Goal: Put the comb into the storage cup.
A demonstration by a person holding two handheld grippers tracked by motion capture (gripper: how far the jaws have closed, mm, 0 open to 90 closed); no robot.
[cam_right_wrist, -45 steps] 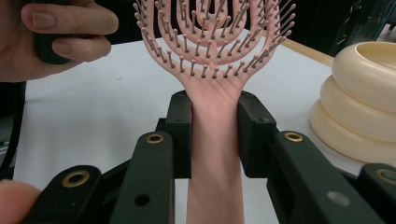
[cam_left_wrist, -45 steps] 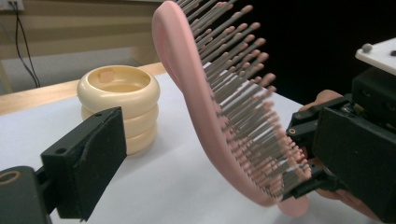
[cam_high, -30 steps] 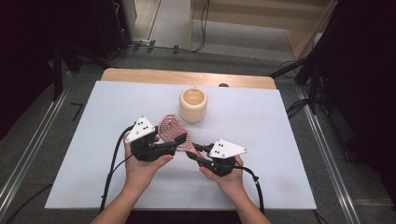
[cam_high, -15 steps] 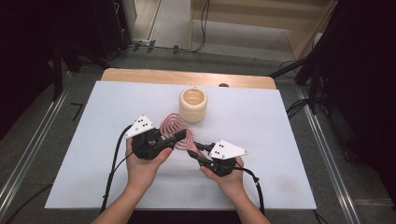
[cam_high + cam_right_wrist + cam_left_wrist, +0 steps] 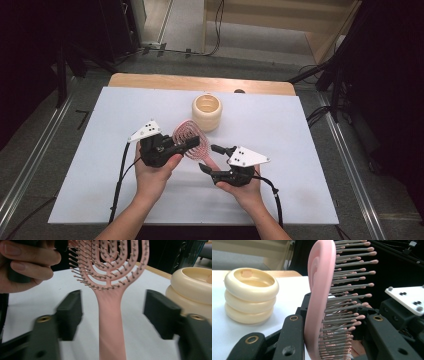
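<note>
A pink hairbrush (image 5: 186, 136) with grey bristles hangs above the white table between my two grippers. My left gripper (image 5: 187, 145) has just been closing and is now shut on the brush head (image 5: 322, 290), with one jaw against its back and the other at the bristle tips. My right gripper (image 5: 210, 159) has just been opening. Its jaws now stand apart on either side of the handle (image 5: 110, 315) without touching it.
A cream ribbed cup (image 5: 207, 112) stands upright just behind the brush, also close by in the left gripper view (image 5: 249, 295) and the right gripper view (image 5: 192, 287). The white table top (image 5: 310, 130) ends in a wooden strip (image 5: 200, 82) at the back.
The right jaws, shut on the handle before, have opened off it. The left jaws have closed around the brush head, which now sits a little higher and more upright.
</note>
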